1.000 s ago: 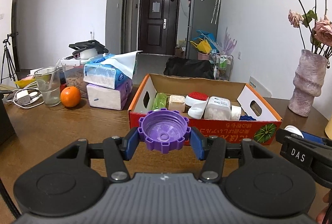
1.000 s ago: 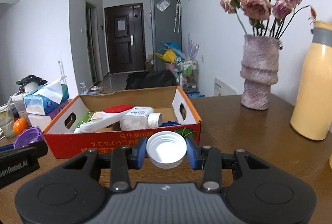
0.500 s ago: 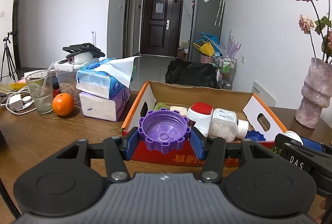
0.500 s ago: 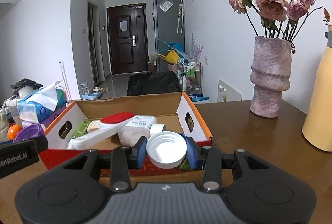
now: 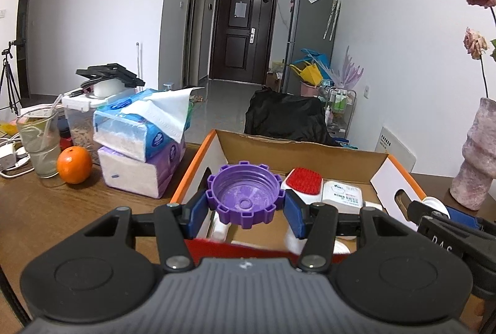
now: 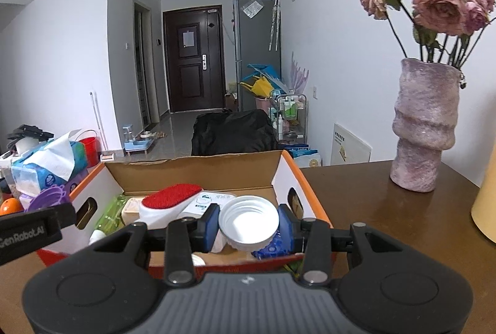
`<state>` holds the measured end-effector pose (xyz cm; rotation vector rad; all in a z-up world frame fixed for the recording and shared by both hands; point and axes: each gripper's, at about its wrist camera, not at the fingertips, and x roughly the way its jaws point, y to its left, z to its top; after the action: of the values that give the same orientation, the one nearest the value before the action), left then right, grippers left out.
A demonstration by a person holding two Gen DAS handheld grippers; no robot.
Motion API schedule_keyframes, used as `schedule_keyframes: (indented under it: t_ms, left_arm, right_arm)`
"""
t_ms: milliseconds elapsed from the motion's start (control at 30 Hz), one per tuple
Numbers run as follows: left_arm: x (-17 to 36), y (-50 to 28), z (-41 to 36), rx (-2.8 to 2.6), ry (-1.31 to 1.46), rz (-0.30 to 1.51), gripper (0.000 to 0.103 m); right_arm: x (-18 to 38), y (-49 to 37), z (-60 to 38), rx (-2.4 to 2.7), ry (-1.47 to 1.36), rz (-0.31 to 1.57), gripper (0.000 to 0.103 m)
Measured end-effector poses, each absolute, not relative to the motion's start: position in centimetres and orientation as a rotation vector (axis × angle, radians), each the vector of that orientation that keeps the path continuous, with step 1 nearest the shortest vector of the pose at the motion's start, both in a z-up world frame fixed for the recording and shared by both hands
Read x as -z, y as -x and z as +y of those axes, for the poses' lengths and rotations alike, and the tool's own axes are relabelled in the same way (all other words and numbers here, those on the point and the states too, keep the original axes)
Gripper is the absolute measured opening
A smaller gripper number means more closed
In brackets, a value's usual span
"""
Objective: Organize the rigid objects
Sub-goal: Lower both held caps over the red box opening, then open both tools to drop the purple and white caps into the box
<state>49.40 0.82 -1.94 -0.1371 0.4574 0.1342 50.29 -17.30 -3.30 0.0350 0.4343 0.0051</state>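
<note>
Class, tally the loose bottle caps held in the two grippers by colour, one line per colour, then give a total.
Purple cap, in the left gripper: 1
White cap, in the right gripper: 1
Total: 2

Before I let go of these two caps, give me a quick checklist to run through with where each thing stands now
1. Left gripper clamped on the purple cap: ok, both pads press its toothed rim.
2. Right gripper clamped on the white cap: ok, held open side up.
3. Purple cap over the cardboard box: ok, past the near red wall.
4. White cap over the box: ok, above the blue item at the right end.
5. Free landing spot under each cap: cannot tell, the red brush, white bottle and other items crowd the floor.
6. Grippers clear of each other: ok, side by side with a gap.
</note>
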Motion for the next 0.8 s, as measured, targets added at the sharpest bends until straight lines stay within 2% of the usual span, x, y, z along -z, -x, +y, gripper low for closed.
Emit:
schedule_keyframes:
  t_ms: [800]
  left_arm:
    - [2.9, -56.3, 0.6, -0.13, 0.076, 0.455, 0.054]
  right_arm:
    - [4.4, -57.2, -16.1, -0.04, 0.01, 0.44, 0.039]
